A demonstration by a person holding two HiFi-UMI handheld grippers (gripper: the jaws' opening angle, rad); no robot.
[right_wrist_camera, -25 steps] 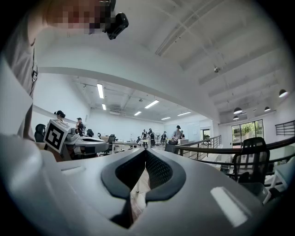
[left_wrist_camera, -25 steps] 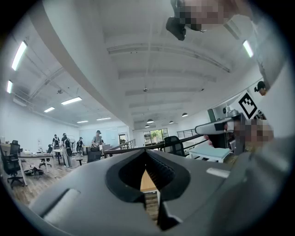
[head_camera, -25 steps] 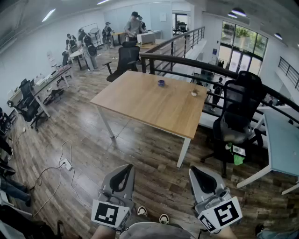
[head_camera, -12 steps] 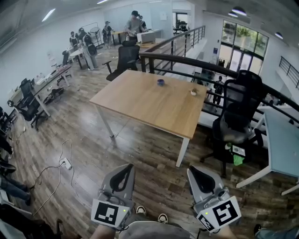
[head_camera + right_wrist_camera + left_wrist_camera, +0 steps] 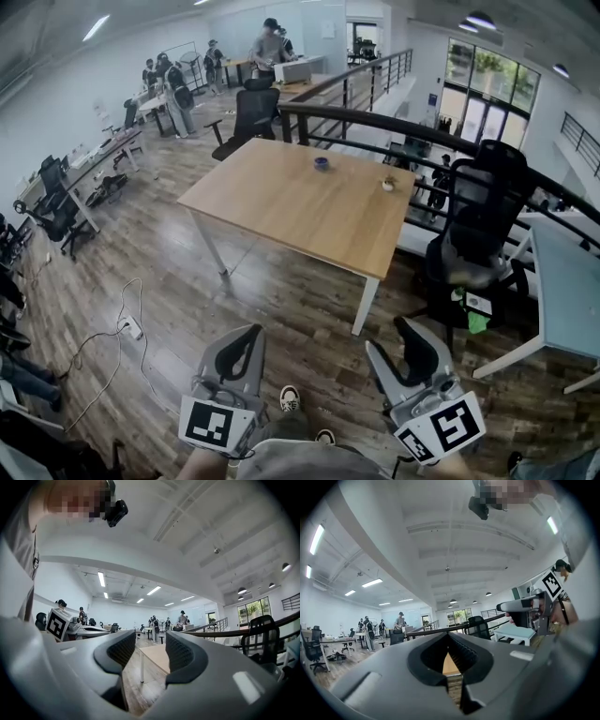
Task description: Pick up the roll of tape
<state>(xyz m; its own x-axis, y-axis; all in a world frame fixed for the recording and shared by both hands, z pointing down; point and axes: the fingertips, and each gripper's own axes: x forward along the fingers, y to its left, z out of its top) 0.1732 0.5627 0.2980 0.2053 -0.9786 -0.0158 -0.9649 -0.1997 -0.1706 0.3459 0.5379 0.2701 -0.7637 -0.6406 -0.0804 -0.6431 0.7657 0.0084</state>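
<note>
A small blue ring [image 5: 322,164], which looks like the roll of tape, lies on the far side of the wooden table [image 5: 281,202], well ahead of both grippers. A small white object [image 5: 388,186] sits near the table's right edge. My left gripper [image 5: 247,336] is held low at the bottom left of the head view, its jaws closed together with nothing in them [image 5: 450,670]. My right gripper [image 5: 397,341] is at the bottom right, and its jaws are opening with only air between them [image 5: 151,656]. Both point level toward the table.
A black office chair [image 5: 473,239] stands right of the table and another [image 5: 251,117] behind it. A railing [image 5: 394,131] runs along the far side. A light blue table [image 5: 562,286] is at the right. A cable and power strip [image 5: 131,328] lie on the wooden floor at the left. People stand far back.
The right gripper's jaws have spread apart from closed. The left gripper stays closed. One shoe has stepped forward between the grippers.
</note>
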